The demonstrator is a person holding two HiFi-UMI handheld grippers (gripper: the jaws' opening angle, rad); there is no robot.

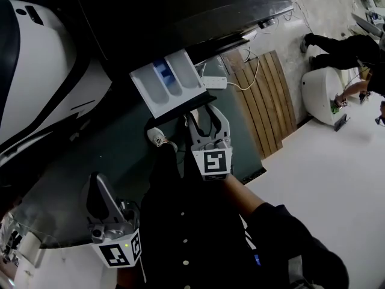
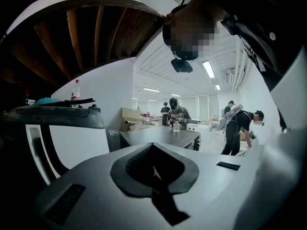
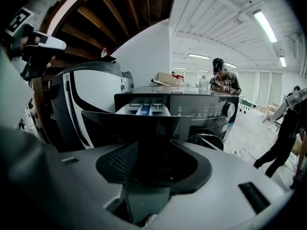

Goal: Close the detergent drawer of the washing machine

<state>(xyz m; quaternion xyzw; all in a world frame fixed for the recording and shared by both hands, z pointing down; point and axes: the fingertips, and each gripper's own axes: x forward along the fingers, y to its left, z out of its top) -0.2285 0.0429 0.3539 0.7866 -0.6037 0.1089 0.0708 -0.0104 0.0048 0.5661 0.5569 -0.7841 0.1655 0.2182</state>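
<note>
If we push off-centre with the right gripper [image 1: 203, 114], whose jaws stand wide and empty, the drawer [image 1: 168, 80] could skew and jam. It sticks out of the washing machine [image 1: 180, 11], lengthwise toward us, front panel nearest. Our left gripper [image 1: 97, 185] is closed, empty.

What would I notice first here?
The white detergent drawer sticks out of the dark washing machine, at the top middle of the head view, with a blue pocket inside. Just below it the right claw stands open, pointing at the drawer's front.
</note>
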